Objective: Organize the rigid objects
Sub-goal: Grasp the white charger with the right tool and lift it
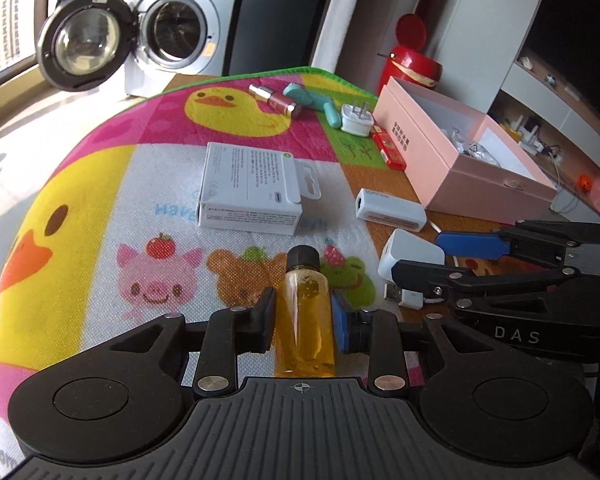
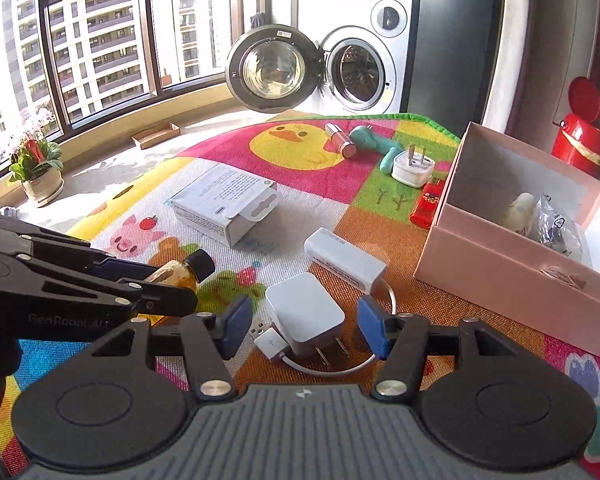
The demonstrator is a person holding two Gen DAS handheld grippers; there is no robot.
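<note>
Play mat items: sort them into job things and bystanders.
Job: amber bottle in left gripper; white charger between open right gripper fingers; pink box; power bank; red lighter.
Bystanders: washing machine; red bin; potted flowers.

Sunlight pours through the tall curved window (image 2: pixel 92 40), with apartment towers outside. A front-loading washing machine (image 2: pixel 364 52) stands with its round door (image 2: pixel 272 76) swung open. A potted plant (image 2: pixel 38 168) sits by the sill, and a red bin (image 2: pixel 580 136) stands at the wall.
</note>
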